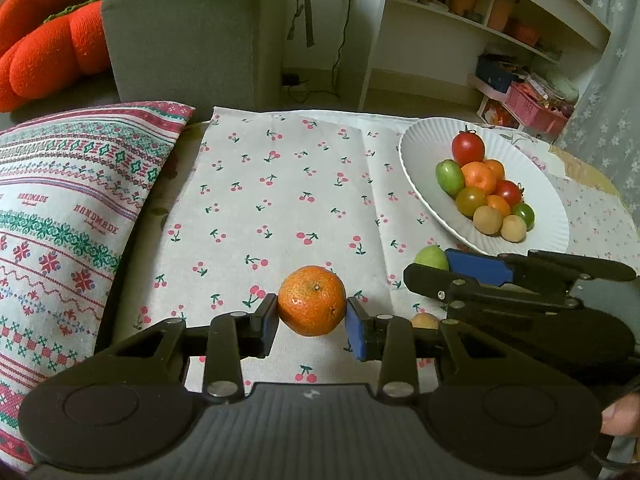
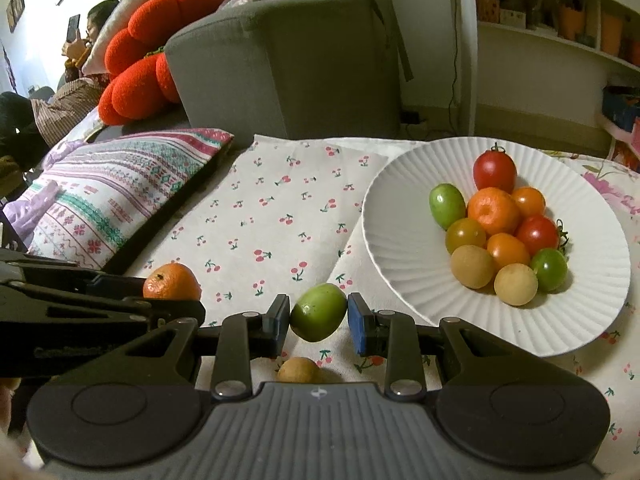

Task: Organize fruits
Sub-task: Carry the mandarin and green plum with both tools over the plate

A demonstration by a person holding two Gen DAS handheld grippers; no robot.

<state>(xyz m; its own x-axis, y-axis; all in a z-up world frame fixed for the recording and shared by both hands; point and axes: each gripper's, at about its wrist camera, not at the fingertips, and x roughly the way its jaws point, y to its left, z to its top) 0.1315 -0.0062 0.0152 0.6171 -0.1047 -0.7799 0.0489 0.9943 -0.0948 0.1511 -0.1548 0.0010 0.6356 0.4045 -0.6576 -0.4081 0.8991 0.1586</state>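
My left gripper (image 1: 312,315) is shut on an orange mandarin (image 1: 312,300), held just over the cherry-print cloth (image 1: 280,184). The right wrist view shows that mandarin (image 2: 172,280) at the left, in the left gripper (image 2: 160,295). The right gripper (image 2: 319,320) is shut on a small green fruit (image 2: 319,317); both blue pads touch it. That green fruit (image 1: 430,258) and the right gripper (image 1: 434,270) show at the right of the left wrist view. A tan round fruit (image 2: 298,370) lies on the cloth under the right gripper. The white ribbed plate (image 2: 400,216) holds several tomatoes, oranges and tan fruits.
A patterned cushion (image 1: 60,208) lies along the cloth's left side. Behind it stand a grey sofa (image 1: 192,28) with a red knitted cushion (image 1: 44,40), and white shelves (image 1: 480,24) at the back right. A seated person (image 2: 88,36) is far off at the left.
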